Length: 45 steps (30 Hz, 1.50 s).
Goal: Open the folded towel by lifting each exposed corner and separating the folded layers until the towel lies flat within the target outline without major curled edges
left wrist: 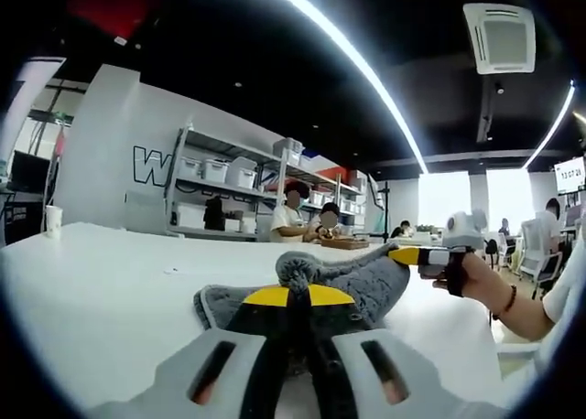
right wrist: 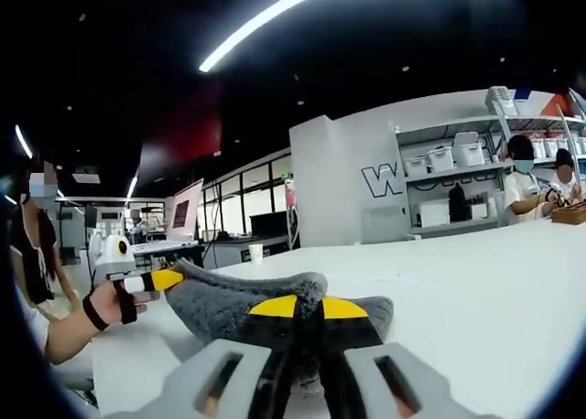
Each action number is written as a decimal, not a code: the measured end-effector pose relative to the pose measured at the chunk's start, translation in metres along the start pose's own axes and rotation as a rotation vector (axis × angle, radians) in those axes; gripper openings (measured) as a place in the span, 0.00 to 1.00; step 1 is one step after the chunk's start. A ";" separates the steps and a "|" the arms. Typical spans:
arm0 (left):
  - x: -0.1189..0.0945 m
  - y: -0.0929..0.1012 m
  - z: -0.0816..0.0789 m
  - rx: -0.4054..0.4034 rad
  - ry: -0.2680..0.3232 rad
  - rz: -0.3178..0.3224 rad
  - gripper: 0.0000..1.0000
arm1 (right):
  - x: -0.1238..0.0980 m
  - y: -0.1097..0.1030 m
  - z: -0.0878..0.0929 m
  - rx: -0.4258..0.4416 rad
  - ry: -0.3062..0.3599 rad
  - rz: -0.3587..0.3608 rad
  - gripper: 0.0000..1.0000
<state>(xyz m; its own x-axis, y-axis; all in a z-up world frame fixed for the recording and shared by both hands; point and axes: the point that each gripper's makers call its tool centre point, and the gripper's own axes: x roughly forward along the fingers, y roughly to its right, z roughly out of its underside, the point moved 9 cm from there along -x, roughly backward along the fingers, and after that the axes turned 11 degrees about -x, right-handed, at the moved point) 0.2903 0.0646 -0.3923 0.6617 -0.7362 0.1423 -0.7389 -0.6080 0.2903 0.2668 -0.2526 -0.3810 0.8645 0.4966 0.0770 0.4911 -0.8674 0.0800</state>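
— How did we have the grippers placed?

— In the left gripper view, the left gripper (left wrist: pixel 291 295) rose from the bottom centre, its yellow-tipped jaws pinched together on the grey towel (left wrist: pixel 366 282). At the right of that frame we saw the right gripper (left wrist: pixel 409 255), held in a hand (left wrist: pixel 472 274) with the forearm reaching in from the right edge, its jaws closed on the towel's far corner.

— And from the other side?

— In the right gripper view, the right gripper (right wrist: pixel 299 307) was clamped on the towel (right wrist: pixel 229 305) at bottom centre, and the left gripper (right wrist: pixel 163 279) gripped the opposite end at left.

— How did the towel look?

— Fluffy, grey, bunched and stretched between the two grips, raised over the white table (left wrist: pixel 110 291).
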 end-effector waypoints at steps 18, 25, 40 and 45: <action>-0.019 0.009 0.015 0.022 -0.043 0.015 0.03 | -0.014 -0.012 0.012 -0.013 -0.025 -0.012 0.01; -0.028 0.017 0.018 0.048 -0.075 0.030 0.04 | -0.021 -0.016 0.020 -0.011 -0.034 -0.025 0.01; -0.043 0.026 0.027 0.080 -0.153 0.055 0.05 | -0.036 -0.022 0.032 -0.017 -0.075 -0.067 0.02; -0.047 0.027 0.031 0.058 -0.171 0.065 0.05 | -0.040 -0.023 0.035 -0.018 -0.085 -0.081 0.02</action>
<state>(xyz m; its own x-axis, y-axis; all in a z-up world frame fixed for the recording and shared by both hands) 0.2350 0.0739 -0.4205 0.5848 -0.8111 -0.0052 -0.7888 -0.5701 0.2297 0.2243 -0.2534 -0.4206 0.8284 0.5599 -0.0147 0.5583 -0.8235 0.1004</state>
